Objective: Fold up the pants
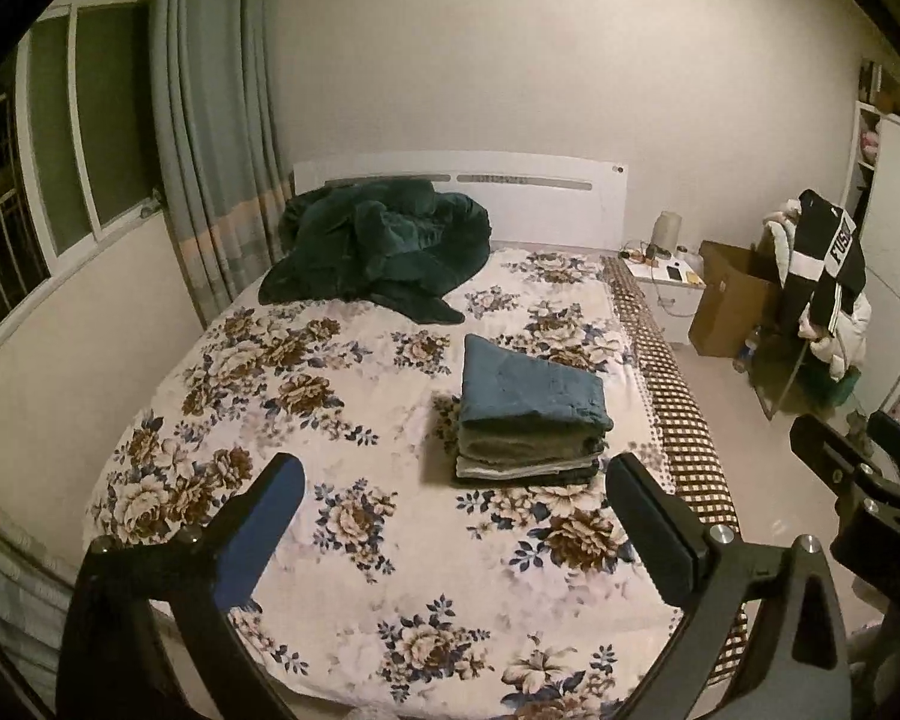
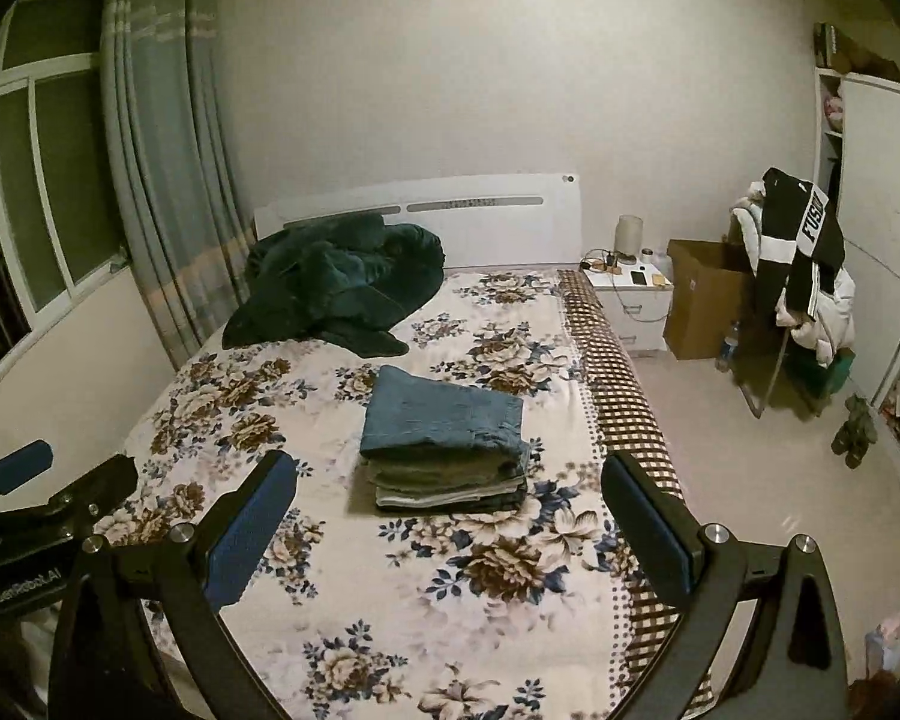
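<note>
A bed (image 2: pixel 390 600) with a floral sheet fills the room ahead of the claws, its white headboard (image 2: pixel 450 216) against a plain pale wall (image 2: pixel 480 60). A dark green quilt (image 2: pixel 330 288) lies bunched at the head. To the left a window (image 2: pixel 36 180) shows darkness outside, with striped blue-grey curtains (image 2: pixel 162 150) drawn beside it. To the far right stand a white nightstand (image 2: pixel 636 300) carrying a lamp, a cardboard box (image 2: pixel 702 306), and a rack (image 2: pixel 804 276) heaped with clothes. White shelving (image 2: pixel 888 240) lines the right wall above a pale tiled floor (image 2: pixel 768 480). The light is dim and yellowish.
</note>
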`<state>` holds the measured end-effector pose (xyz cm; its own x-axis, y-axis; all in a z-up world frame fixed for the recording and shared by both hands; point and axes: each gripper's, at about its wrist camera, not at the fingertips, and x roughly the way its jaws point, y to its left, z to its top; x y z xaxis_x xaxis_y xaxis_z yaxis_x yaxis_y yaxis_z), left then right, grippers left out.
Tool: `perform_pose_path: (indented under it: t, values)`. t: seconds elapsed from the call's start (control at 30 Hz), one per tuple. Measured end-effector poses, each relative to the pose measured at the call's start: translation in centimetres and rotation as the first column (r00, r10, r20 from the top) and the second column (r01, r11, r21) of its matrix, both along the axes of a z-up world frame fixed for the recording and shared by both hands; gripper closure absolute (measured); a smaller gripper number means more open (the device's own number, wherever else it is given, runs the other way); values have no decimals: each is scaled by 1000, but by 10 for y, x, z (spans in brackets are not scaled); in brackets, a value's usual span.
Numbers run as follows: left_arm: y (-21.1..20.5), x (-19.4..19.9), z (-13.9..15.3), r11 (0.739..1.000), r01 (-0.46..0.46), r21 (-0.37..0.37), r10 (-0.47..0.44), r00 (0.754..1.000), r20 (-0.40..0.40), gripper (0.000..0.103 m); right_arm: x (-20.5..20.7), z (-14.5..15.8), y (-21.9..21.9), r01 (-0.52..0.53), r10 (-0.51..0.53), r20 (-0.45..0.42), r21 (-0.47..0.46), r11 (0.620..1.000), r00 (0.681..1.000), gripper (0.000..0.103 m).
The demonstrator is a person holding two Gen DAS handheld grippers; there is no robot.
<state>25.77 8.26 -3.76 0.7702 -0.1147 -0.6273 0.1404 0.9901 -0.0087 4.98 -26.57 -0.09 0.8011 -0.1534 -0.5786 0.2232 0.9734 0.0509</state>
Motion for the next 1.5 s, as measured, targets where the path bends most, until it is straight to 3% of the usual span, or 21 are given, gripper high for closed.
perform_pose_path:
  t: [1.5]
  values:
    - [-4, -16, 17, 1000, -15, 13, 15, 1000, 18, 0, -18, 1, 1, -3, 3, -13, 1, 1000, 1000, 0]
